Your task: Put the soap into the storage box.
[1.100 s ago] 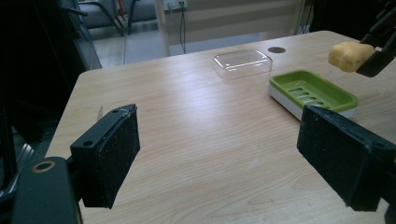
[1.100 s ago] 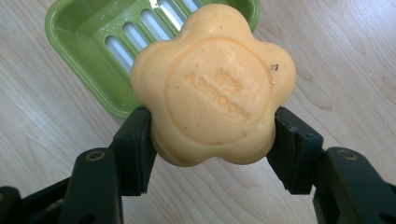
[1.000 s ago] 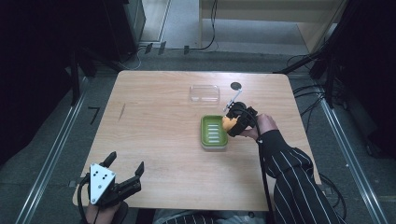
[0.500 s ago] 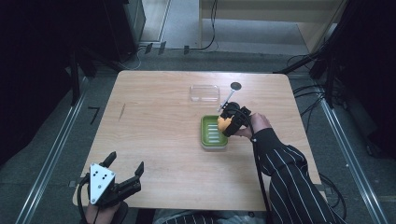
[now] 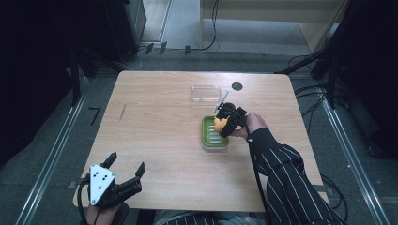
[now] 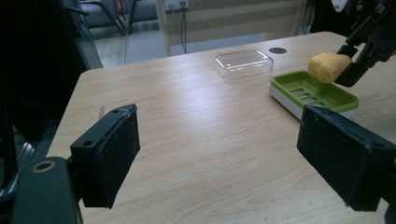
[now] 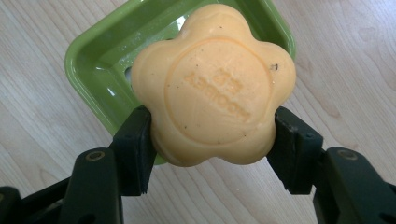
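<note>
A flower-shaped orange soap bar (image 7: 212, 84) is clamped between the jaws of my right gripper (image 7: 212, 144), which is shut on it. It hangs just above the near right part of the green soap dish (image 7: 93, 51). From above, the right gripper (image 5: 224, 123) holds the soap (image 5: 219, 123) over the dish (image 5: 209, 136) right of the table's middle. In the left gripper view the soap (image 6: 327, 66) floats above the dish (image 6: 322, 93). My left gripper (image 5: 126, 169) stands open at the table's front left edge, nothing between its pads (image 6: 119, 156).
A clear plastic lid (image 5: 205, 93) lies behind the dish, and a small dark round spot (image 5: 237, 86) sits near it at the back. The wooden table (image 5: 155, 126) has dark floor, cables and rails around it. A striped sleeve (image 5: 286, 178) reaches in from the front right.
The right gripper with the soap has shifted slightly left, from the dish's right rim to over its right part. The left gripper has stayed put.
</note>
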